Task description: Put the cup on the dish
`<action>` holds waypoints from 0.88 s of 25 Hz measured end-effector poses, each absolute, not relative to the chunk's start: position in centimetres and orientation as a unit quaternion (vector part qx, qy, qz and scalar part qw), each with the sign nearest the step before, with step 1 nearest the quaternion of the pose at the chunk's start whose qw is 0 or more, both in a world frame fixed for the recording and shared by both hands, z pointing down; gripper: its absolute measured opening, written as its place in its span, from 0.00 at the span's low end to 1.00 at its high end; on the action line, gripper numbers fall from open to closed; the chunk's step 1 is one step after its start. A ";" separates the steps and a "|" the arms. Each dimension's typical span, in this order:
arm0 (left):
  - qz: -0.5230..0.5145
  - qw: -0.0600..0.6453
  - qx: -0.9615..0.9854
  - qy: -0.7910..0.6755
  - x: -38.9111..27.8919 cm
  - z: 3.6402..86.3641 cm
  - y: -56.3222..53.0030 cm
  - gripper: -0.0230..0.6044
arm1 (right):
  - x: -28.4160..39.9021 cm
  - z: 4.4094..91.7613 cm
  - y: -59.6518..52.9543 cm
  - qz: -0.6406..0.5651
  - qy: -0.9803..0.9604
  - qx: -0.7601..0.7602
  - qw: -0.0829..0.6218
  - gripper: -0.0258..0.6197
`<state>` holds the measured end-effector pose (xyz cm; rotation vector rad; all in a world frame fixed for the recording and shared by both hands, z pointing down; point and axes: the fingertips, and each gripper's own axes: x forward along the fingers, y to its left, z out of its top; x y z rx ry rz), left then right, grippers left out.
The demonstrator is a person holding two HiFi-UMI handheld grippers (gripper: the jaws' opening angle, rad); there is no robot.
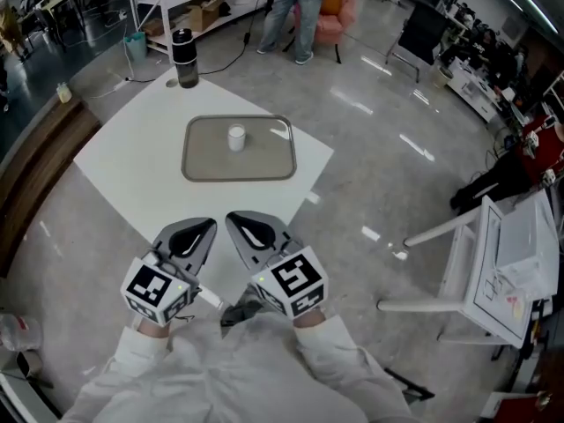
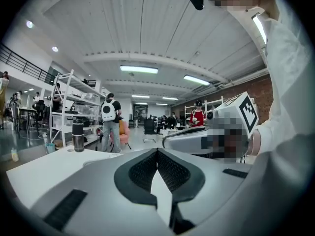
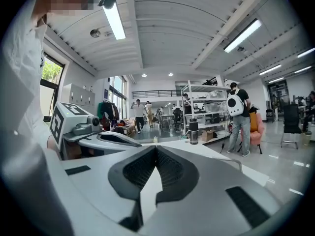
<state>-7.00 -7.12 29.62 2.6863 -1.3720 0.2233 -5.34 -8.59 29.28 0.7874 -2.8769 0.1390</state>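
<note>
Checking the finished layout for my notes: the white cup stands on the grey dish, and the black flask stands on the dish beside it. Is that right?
Not quite. The black flask stands on the far corner of the white table, off the dish, as the head view shows. The white cup does stand on the dish.

A white table (image 1: 132, 161) stands cornerwise on a glossy grey floor (image 1: 388, 174). On it lies a grey dish (image 1: 203, 161) with rounded corners, and the small white cup (image 1: 236, 137) stands upright inside it, a little toward the far side. A dark bottle (image 1: 185, 58) stands at the table's far corner. The left tool (image 1: 198, 227) and right tool (image 1: 238, 220) sit side by side at the near corner, pointing toward the dish and well apart from it
</note>
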 end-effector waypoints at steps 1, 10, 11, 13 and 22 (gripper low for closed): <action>0.073 0.058 0.886 -0.455 -7.0 29.5 -7.2 0.05 | -5.1 29.3 -8.7 0.047 -0.960 0.265 0.076 0.06; 0.073 0.057 0.881 -0.464 -6.6 29.2 -8.3 0.05 | -4.9 29.4 -9.2 0.043 -0.961 0.256 0.093 0.06; 0.074 0.057 0.880 -0.465 -6.4 29.3 -8.4 0.05 | -4.9 29.5 -9.2 0.040 -0.962 0.253 0.099 0.06; 0.075 0.057 0.879 -0.467 -6.1 29.5 -8.5 0.05 | -4.6 29.7 -9.2 0.035 -0.962 0.250 0.107 0.06; 0.072 0.062 0.877 -0.471 -5.8 29.8 -8.8 0.05 | -4.2 30.0 -9.5 0.034 -0.962 0.249 0.106 0.06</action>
